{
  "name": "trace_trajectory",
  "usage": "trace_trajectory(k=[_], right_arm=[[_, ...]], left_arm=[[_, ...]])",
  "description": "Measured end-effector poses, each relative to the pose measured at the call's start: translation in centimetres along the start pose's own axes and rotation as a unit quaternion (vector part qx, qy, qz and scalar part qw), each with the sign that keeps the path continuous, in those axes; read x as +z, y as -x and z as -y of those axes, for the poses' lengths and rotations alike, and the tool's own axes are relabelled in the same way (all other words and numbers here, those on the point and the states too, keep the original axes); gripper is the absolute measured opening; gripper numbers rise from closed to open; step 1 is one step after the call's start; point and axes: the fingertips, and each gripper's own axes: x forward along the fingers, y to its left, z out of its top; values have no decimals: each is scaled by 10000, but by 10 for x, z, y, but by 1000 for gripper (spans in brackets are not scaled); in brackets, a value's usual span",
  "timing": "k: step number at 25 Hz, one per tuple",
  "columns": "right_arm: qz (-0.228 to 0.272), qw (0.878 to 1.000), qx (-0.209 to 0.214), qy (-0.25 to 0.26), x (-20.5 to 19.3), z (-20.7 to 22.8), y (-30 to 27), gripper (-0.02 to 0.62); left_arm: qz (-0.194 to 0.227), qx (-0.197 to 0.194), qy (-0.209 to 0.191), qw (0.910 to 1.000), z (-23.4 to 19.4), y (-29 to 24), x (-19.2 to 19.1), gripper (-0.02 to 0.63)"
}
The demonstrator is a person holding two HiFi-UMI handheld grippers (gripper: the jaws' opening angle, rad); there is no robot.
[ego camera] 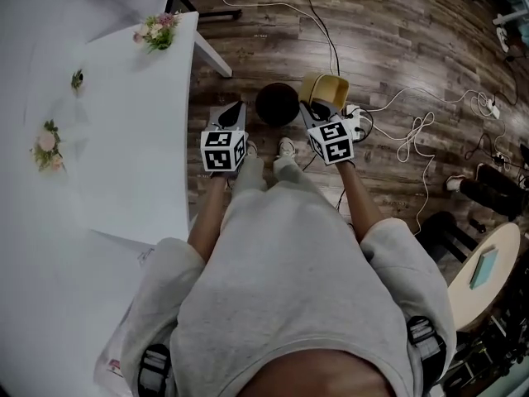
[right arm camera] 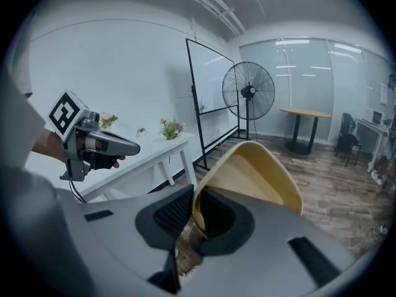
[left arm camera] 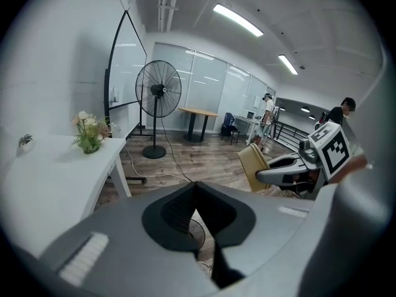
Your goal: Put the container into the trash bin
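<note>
On the wooden floor (ego camera: 397,48), just ahead of the person's shoes (ego camera: 285,147), stands the dark round bin (ego camera: 277,103), between the tips of the two hand-held grippers as seen from the head. The right hand-held gripper (right arm camera: 193,198) is clamped narrow on the rim of the yellow container (right arm camera: 253,175). One pad sits inside the wall and one outside, and the container juts forward, tilted, with its open mouth showing. From above, the container appears just right of the bin; whether the two touch I cannot tell. The left hand-held gripper (left arm camera: 197,190) has its pads closed together with nothing between them. It points down just left of the bin, near the edge of the white bench (ego camera: 140,139).

White cables (ego camera: 413,131) loop over the floor right of the container. Flowers (ego camera: 157,31) sit on the bench's far corner.

The bin shows plainly in the head view alone. Only the gripper views open up the room: a standing fan (left arm camera: 158,91), a whiteboard (right arm camera: 210,91) behind the bench, a round table (left arm camera: 198,111) and, in the left gripper view, people (left arm camera: 268,110) far back. Each gripper view also catches the other hand-held gripper from the side. The left one shows the container sticking out of the right jaws.
</note>
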Motion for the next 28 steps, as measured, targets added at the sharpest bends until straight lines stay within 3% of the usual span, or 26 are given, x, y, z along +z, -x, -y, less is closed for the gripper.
trace_trajectory(k=[9, 20, 28], right_arm=[[-295, 9994, -145, -144, -9, -4, -32, 44], [-519, 9984, -102, -220, -15, -13, -74, 44], [-865, 9955, -3, -398, -51, -17, -108, 44]], left_arm=[[-208, -347, 41, 9992, -27, -27, -10, 11], [-406, -425, 200, 9981, -61, -46, -28, 11], [-684, -547, 374, 9955, -75, -74, -62, 11]])
